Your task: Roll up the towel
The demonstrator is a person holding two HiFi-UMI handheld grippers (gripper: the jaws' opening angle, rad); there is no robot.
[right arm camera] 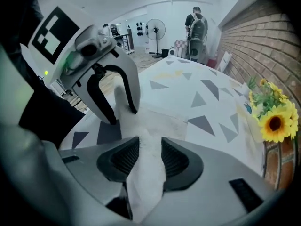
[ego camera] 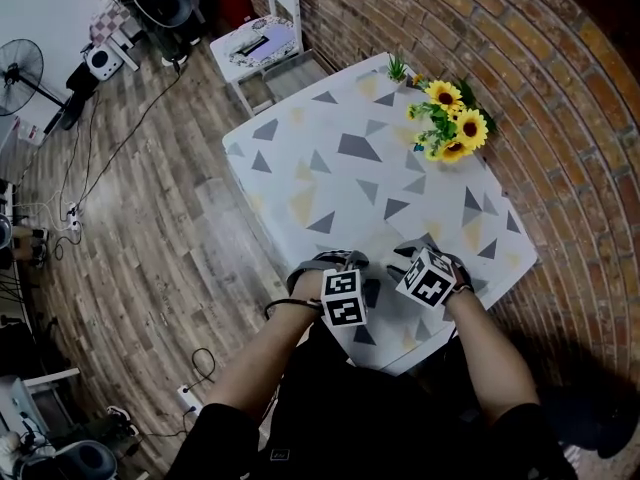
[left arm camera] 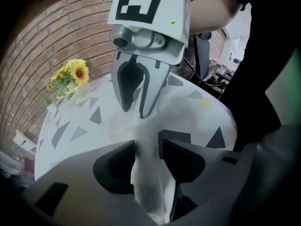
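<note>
A white towel point(left arm camera: 149, 173) lies near the front edge of the table point(ego camera: 330, 168), whose cloth is printed with triangles. A raised fold of the towel runs between the pads of my left gripper point(left arm camera: 148, 147), which press on it from both sides. Just beyond, my right gripper point(left arm camera: 135, 111) points down onto the same fold. In the right gripper view the towel point(right arm camera: 148, 178) likewise fills the gap of my right gripper point(right arm camera: 150, 147), and my left gripper point(right arm camera: 123, 114) stands over the fold ahead. In the head view both grippers point(ego camera: 345, 266) point(ego camera: 415, 253) sit side by side.
A bunch of sunflowers point(ego camera: 450, 118) stands at the table's far right by the brick wall point(ego camera: 560, 88). A white chair point(ego camera: 260, 43) is behind the table and a fan point(ego camera: 20, 68) stands at the far left. A person point(right arm camera: 196, 25) stands across the room.
</note>
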